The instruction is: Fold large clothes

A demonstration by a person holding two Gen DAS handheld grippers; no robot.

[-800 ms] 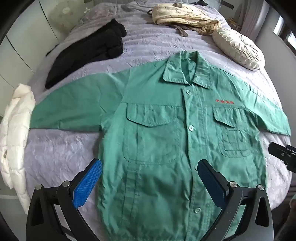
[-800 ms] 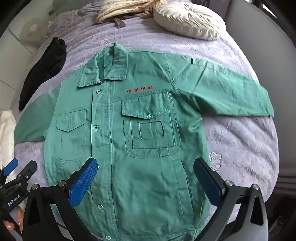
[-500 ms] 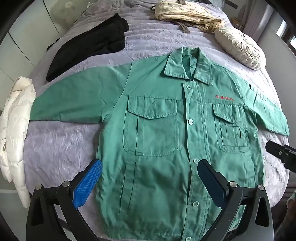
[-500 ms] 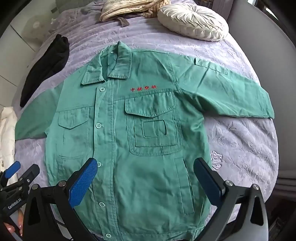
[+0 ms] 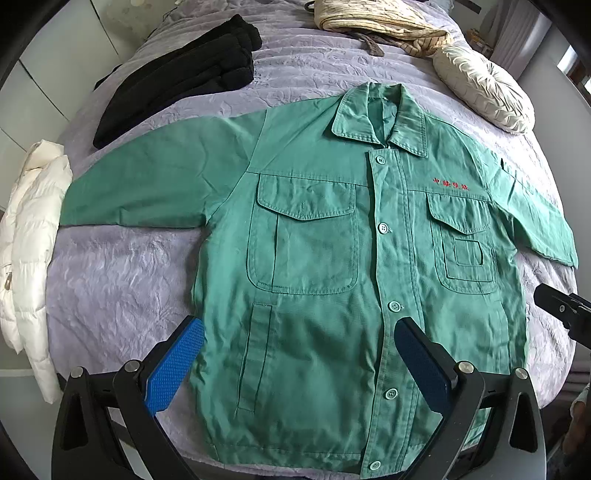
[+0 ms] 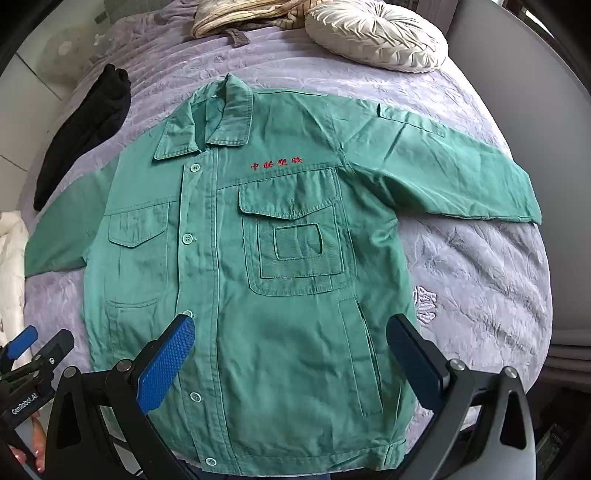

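Observation:
A green button-up work jacket lies flat and face up on the bed, collar away from me, both sleeves spread sideways, red lettering on one chest. My left gripper hangs open above the jacket's lower left half, nothing between its blue pads. My right gripper is open too, above the lower right half near the hem. Both point steeply down and stand clear of the cloth. The left gripper's tip shows at the left edge of the right wrist view.
A lilac quilted bedspread covers the bed. A black garment lies at the back left, a white puffer jacket hangs off the left edge, a cream round cushion and a beige striped cloth sit at the head.
Both views have pulled back towards the foot of the bed: the jacket's hem has come into view and the collar sits lower in frame. The jaws stayed wide.

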